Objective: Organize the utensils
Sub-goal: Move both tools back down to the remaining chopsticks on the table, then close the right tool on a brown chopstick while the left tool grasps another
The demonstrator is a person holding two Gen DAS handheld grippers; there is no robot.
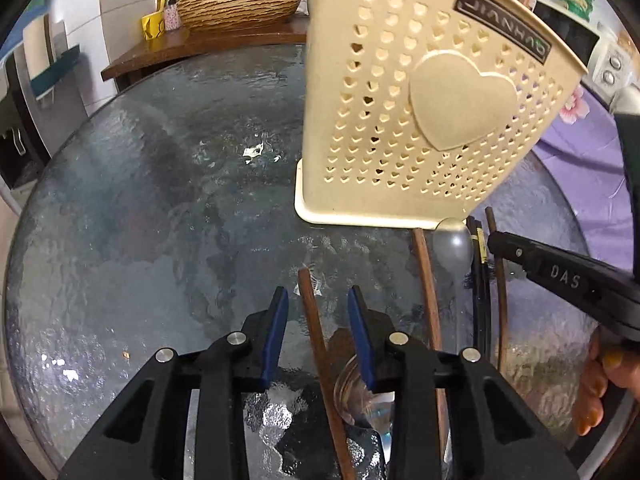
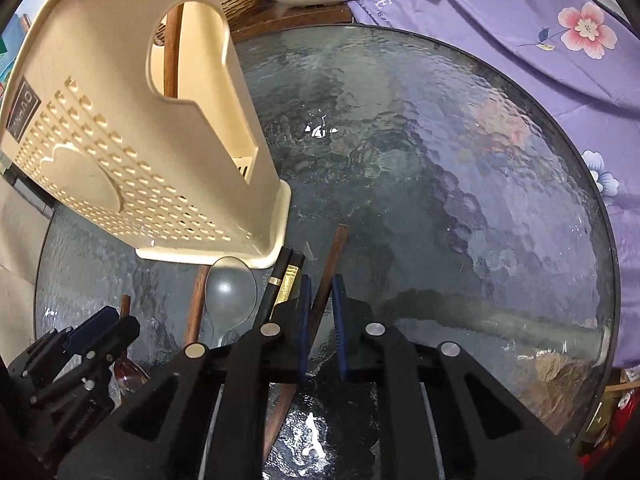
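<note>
chopsticks [image 2: 320, 296] lie on the glass counter [image 2: 440, 160] beside the caddy [image 2: 132, 152]; thin, stiff, slippery, best pinched mid-shaft. right hand-held gripper [image 2: 320, 300] clamps one; left hand-held gripper [image 1: 318, 300] straddles another [image 1: 316, 332], unclamped.

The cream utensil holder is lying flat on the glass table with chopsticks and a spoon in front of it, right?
Not quite: the cream utensil holder stands upright on the glass table, as the right wrist view shows. The chopsticks and spoon do lie in front of it.
</note>
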